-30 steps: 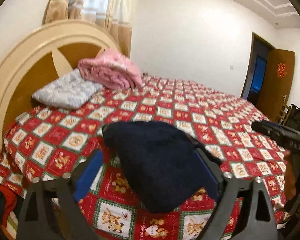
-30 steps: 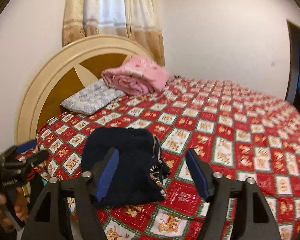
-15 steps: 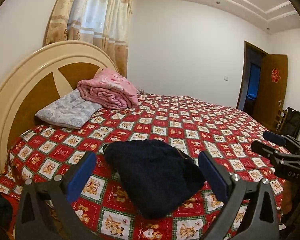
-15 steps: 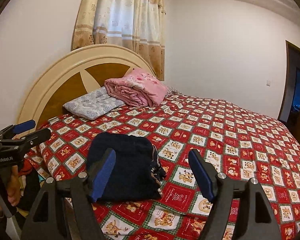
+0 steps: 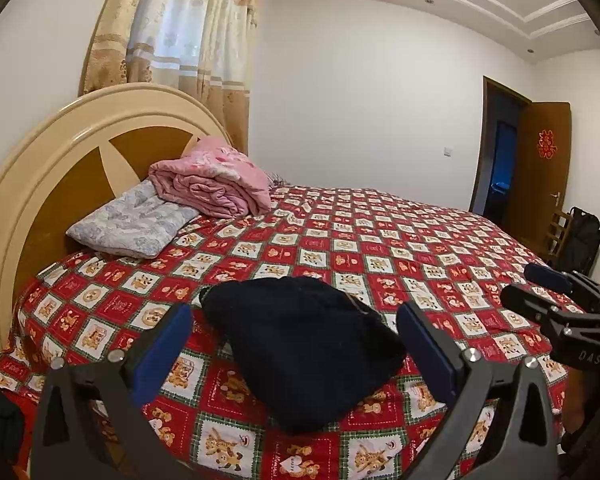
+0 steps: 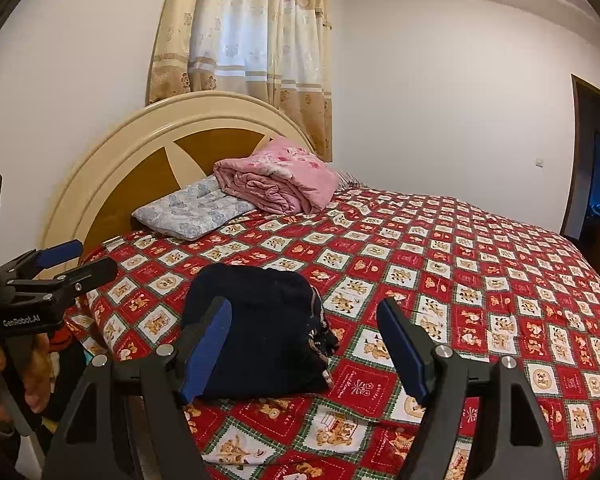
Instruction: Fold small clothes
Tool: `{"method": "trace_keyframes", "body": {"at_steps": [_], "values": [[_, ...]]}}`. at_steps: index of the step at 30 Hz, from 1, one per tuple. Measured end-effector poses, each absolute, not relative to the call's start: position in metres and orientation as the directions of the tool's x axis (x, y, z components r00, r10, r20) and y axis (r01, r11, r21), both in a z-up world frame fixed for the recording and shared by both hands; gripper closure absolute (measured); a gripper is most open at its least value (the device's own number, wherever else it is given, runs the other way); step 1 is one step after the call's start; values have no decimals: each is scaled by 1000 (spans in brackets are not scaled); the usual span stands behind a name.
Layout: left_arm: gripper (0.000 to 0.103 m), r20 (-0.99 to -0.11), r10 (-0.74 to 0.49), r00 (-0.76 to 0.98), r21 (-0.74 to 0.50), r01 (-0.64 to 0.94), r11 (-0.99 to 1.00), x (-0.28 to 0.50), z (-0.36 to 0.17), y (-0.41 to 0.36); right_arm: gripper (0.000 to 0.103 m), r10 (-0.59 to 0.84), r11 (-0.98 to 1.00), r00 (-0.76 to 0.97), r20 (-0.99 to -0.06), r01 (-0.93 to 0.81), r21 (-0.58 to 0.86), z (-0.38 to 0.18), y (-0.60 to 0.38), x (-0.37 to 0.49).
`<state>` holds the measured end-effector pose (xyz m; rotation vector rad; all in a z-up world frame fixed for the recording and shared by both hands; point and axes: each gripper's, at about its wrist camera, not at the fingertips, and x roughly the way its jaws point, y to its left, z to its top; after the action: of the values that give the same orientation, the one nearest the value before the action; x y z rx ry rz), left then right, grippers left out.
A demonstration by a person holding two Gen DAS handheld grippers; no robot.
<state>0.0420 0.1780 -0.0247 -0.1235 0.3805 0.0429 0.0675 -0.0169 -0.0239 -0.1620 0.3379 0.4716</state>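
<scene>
A folded dark navy garment [image 5: 304,344] lies near the front edge of the bed; it also shows in the right wrist view [image 6: 260,328]. My left gripper [image 5: 296,348] is open and empty, held above and short of the garment. My right gripper [image 6: 306,344] is open and empty, also back from it, with the garment to its left. Each gripper shows in the other's view: the right gripper [image 5: 556,300] at the right edge, the left gripper [image 6: 56,270] at the left edge.
The bed has a red patchwork teddy-bear cover [image 5: 380,248]. A grey-blue pillow [image 5: 132,224] and a folded pink blanket [image 5: 212,184] lie by the cream headboard [image 5: 60,152]. An open door [image 5: 540,168] and a dark bag [image 5: 584,236] are at the far right.
Both grippers have pulled up and back from the garment, which now lies free on the bed. Both grippers stay open.
</scene>
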Motion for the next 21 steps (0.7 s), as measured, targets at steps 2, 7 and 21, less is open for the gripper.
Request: {"method": "trace_keyframes", "body": {"at_steps": [2, 7, 21], "values": [[0, -378, 13, 926, -112, -60, 992, 42, -25, 178, 27, 416, 880, 839, -351, -469, -78, -23, -18, 67], [0, -387, 2, 922, -103, -46, 994, 43, -22, 177, 27, 415, 882, 849, -326, -464, -84, -21, -19, 62], [0, -371, 26, 928, -86, -63, 994, 39, -16, 172, 27, 435, 877, 855, -282, -474, -84, -14, -22, 52]]}}
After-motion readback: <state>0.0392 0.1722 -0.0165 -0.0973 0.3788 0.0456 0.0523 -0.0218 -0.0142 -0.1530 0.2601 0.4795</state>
